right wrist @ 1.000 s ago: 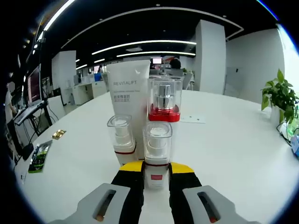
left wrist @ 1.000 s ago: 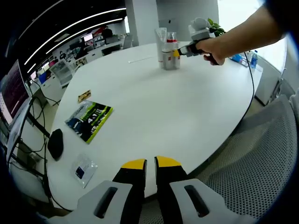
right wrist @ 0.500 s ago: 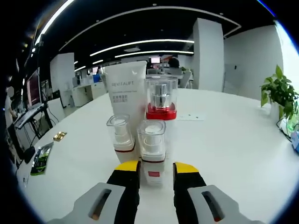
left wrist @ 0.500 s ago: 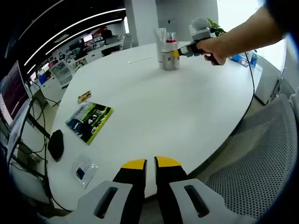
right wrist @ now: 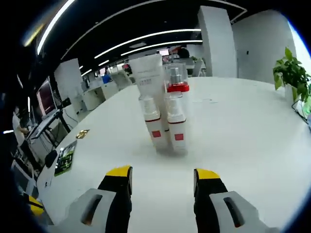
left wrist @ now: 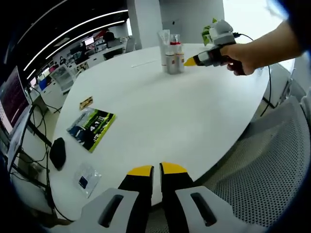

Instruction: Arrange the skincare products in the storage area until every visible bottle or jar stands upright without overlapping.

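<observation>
Bottles (right wrist: pixel 165 119) are stood upright together; right gripper (right wrist: pixel 162 175) is held wide apart, left gripper (left wrist: pixel 156 170) pressed closed.

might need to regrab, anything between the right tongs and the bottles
Nothing visible. The right tongs are open and set back from the bottles, with bare table between them. The bottles stand upright in a tight cluster.

Table (right wrist: pixel 252 141): plain white. Tube (right wrist: pixel 146 73): white. Two small pump bottles (right wrist: pixel 165 124): clear caps, white bodies, red square labels. Taller bottle (right wrist: pixel 177 80): clear cap, red collar. Gripper tips (right wrist: pixel 163 175): yellow over black, grey bodies. Packet (left wrist: pixel 92 127): green, dark blue, white print.
</observation>
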`<state>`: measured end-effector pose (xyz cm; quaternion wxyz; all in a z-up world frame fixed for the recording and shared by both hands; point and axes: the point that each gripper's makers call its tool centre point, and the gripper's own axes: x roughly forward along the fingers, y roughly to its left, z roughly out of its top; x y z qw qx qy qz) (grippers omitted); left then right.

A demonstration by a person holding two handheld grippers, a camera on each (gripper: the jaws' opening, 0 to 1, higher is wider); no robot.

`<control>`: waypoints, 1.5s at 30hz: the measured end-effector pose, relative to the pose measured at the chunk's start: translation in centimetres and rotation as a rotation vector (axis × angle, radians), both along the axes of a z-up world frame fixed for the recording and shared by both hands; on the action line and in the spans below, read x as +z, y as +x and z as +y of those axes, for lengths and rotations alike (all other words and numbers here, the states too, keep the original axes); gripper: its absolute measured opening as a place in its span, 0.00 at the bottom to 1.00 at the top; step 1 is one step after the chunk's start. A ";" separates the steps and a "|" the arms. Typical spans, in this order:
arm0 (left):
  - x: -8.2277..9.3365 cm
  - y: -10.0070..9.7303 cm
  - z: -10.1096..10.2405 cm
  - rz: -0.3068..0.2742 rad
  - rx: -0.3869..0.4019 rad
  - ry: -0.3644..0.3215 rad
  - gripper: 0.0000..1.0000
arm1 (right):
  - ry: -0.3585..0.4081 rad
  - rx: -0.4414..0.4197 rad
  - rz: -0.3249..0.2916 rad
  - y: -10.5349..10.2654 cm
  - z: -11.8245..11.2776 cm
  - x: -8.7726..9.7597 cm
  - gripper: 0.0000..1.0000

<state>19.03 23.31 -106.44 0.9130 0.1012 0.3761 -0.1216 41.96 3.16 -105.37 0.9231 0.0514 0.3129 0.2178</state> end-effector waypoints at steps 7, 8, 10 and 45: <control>0.2 -0.1 -0.8 0.002 -0.039 -0.022 0.01 | 0.010 0.138 0.028 -3.6 4.5 0.6 0.54; 0.4 -0.1 -1.2 0.002 -0.052 -0.042 0.01 | 0.012 0.144 0.016 -4.0 5.0 1.1 0.54; 0.9 -0.1 -1.7 -0.006 -0.073 -0.062 0.00 | 0.024 0.166 0.014 -4.6 6.0 1.8 0.55; 2.4 0.6 -2.9 -0.082 -0.121 -0.098 0.00 | -0.095 0.942 0.064 -6.0 37.1 8.1 0.55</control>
